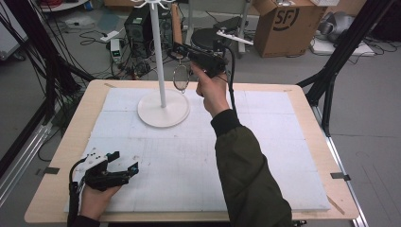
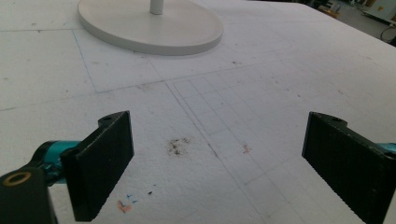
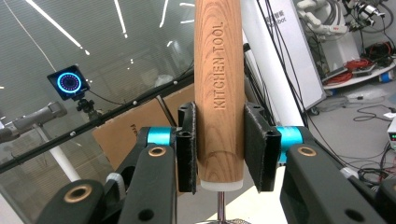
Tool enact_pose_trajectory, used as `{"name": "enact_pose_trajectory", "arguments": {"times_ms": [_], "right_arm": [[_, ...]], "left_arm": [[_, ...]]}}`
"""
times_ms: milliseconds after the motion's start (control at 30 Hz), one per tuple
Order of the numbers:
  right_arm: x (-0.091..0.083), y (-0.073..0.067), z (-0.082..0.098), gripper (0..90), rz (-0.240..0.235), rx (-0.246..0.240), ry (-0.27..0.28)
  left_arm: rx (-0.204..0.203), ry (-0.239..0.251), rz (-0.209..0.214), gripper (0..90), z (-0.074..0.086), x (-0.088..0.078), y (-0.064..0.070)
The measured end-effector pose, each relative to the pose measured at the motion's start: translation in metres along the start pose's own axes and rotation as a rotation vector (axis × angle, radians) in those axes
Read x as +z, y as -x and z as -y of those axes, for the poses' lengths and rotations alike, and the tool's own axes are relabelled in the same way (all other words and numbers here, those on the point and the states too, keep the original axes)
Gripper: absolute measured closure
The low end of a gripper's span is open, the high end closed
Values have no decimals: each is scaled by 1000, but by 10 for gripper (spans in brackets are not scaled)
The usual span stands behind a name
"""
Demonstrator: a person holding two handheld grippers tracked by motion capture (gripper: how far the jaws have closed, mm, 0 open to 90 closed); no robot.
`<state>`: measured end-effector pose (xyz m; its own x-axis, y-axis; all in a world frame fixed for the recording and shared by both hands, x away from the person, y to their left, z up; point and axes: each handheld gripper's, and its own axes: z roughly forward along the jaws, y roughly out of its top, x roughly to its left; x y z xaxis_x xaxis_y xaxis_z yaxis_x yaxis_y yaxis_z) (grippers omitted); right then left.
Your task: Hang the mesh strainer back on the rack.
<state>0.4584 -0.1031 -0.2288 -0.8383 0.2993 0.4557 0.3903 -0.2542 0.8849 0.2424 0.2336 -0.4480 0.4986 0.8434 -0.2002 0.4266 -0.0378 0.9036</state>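
Up above the far half of the table, the right gripper (image 1: 182, 51) is held raised in the person's right hand (image 1: 211, 90), its jaws clamped on the light wooden handle stamped "KITCHEN TOOL" (image 3: 219, 88). In the right gripper view the handle stands upright between the two black pads (image 3: 187, 147), which press against it from either side just above its pale end cap; a thin metal stem runs down from that cap. In the high view a small round metal-rimmed strainer head (image 1: 180, 78) hangs below the gripper, beside the white pole of the stand (image 1: 158, 52) and above the edge of the stand's round white base (image 1: 163, 112); it touches neither the table nor the base as far as can be told. The dark olive sleeve (image 1: 246, 175) of the right arm reaches diagonally across the white foam board (image 1: 283, 142) that covers the pale wooden table (image 1: 71, 137). The left gripper (image 1: 122, 163) rests low at the near left corner of the board, held in the left hand (image 1: 94, 201), its jaws spread wide with nothing between them. In the left gripper view the ribbed pads (image 2: 102, 163) frame bare, lightly smudged foam marked with faint pencil grid lines, and the stand's base lies farther off, well apart from them. A brown cardboard box (image 1: 288, 26) sits on the floor beyond the table.
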Motion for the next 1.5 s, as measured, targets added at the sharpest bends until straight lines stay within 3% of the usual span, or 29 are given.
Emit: {"name": "enact_pose_trajectory", "arguments": {"times_ms": [667, 800, 1167, 1500], "right_arm": [[21, 10, -6, 684, 40, 4, -5], [18, 8, -8, 684, 36, 8, 19], [15, -5, -3, 684, 41, -24, 0], [16, -3, -2, 684, 66, -18, 5]], "left_arm": [[-3, 0, 6, 94, 1, 0, 1], [0, 1, 10, 94, 1, 0, 0], [9, -5, 9, 94, 1, 1, 4], [1, -2, 12, 94, 1, 0, 3]]}}
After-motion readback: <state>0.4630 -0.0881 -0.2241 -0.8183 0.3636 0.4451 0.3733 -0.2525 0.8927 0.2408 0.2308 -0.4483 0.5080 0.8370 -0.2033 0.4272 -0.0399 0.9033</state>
